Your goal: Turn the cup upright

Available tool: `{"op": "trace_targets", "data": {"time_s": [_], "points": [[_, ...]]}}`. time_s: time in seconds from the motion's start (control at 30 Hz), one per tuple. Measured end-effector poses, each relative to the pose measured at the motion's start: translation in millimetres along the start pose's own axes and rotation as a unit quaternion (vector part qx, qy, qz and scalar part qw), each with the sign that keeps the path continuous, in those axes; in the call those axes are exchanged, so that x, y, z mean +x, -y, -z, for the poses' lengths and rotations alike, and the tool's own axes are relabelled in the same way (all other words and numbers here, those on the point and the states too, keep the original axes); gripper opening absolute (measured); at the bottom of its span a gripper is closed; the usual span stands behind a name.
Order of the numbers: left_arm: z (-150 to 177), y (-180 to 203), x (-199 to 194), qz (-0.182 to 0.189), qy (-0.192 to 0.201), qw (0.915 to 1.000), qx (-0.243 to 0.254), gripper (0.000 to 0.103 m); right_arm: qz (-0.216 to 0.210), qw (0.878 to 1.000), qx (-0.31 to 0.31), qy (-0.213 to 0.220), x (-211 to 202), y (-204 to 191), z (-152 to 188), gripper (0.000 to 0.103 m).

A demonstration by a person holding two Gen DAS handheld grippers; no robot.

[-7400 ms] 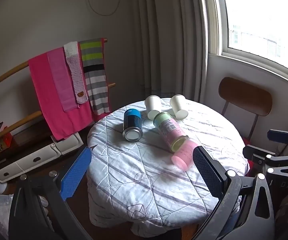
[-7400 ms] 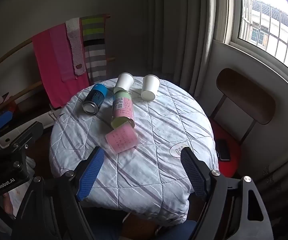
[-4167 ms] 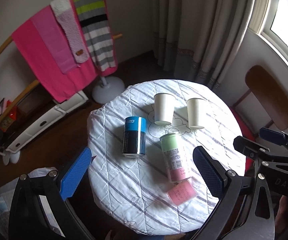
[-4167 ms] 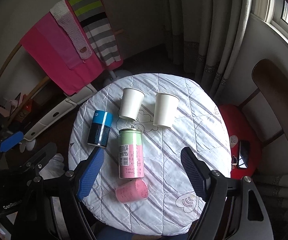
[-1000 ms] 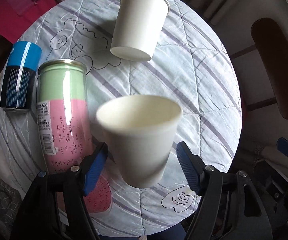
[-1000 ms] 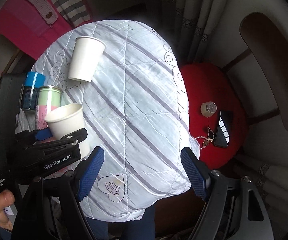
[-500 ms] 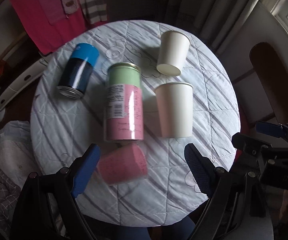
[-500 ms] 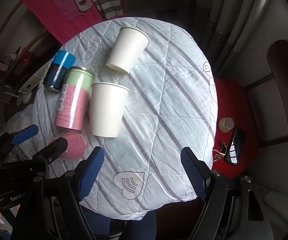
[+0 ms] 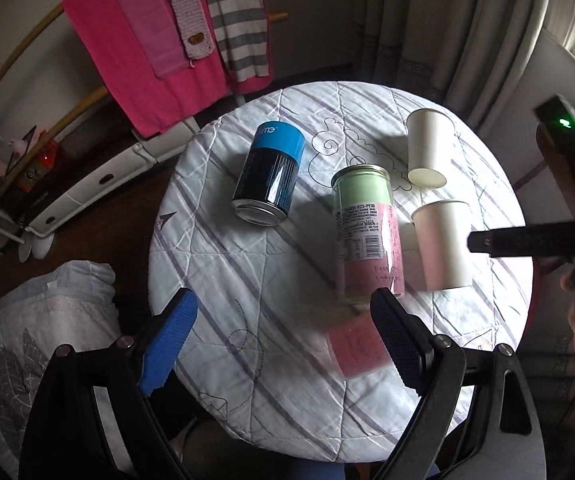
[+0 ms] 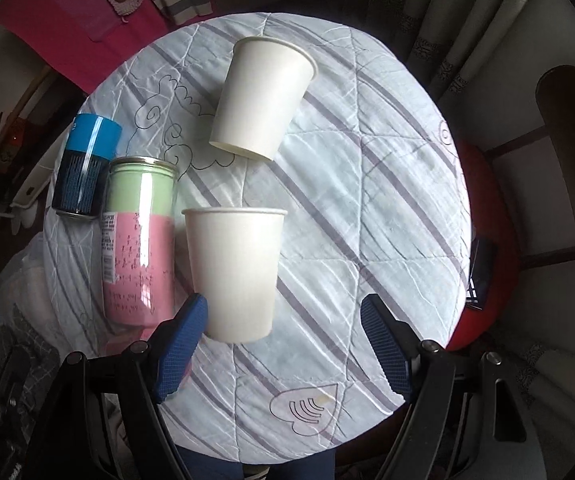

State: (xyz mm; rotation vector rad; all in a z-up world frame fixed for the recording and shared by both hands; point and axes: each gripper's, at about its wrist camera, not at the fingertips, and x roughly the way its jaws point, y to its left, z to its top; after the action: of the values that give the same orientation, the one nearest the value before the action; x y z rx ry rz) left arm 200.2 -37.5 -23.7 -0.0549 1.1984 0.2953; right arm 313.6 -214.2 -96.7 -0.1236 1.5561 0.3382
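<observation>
One white paper cup [image 10: 237,272] stands upright, rim up, on the quilted round desk [image 10: 367,208] just beside the pink-and-green can [image 10: 139,240]. The second paper cup [image 10: 261,98] apparently stands upside down, base up, so it is left to flip. The right claw [image 10: 283,344] hangs spread and empty near the upright cup; the left claw [image 9: 283,344] is likewise released, holding nothing.
</observation>
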Motion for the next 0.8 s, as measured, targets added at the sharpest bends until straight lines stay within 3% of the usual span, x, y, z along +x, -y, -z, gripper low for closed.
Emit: {"op": "trace_targets", "data": {"time_s": [0.17, 0.23, 0.57, 0.63, 0.73, 0.8], "points": [[-7, -6, 9, 0.015, -0.001, 0.9999, 0.004, 0.090, 0.023, 0.999, -0.009, -0.038, 27, -17, -26, 0.080], [-9, -6, 15, 0.023, -0.006, 0.9997, 0.006, 0.090, -0.006, 0.998, -0.008, -0.066, 38, -19, -34, 0.080], [-12, -3, 26, 0.043, -0.019, 0.9987, 0.019, 0.090, -0.060, 0.991, -0.016, -0.118, 67, -26, -60, 0.082], [-13, -4, 28, 0.041, -0.021, 0.9988, 0.019, 0.090, -0.065, 0.991, -0.015, -0.120, 73, -25, -63, 0.081], [-12, -5, 29, 0.042, -0.023, 0.9987, 0.019, 0.090, -0.071, 0.991, -0.014, -0.116, 78, -21, -63, 0.067], [-11, -5, 30, 0.044, -0.021, 0.9986, 0.018, 0.090, -0.077, 0.993, -0.020, -0.088, 72, -18, -61, 0.067]]}}
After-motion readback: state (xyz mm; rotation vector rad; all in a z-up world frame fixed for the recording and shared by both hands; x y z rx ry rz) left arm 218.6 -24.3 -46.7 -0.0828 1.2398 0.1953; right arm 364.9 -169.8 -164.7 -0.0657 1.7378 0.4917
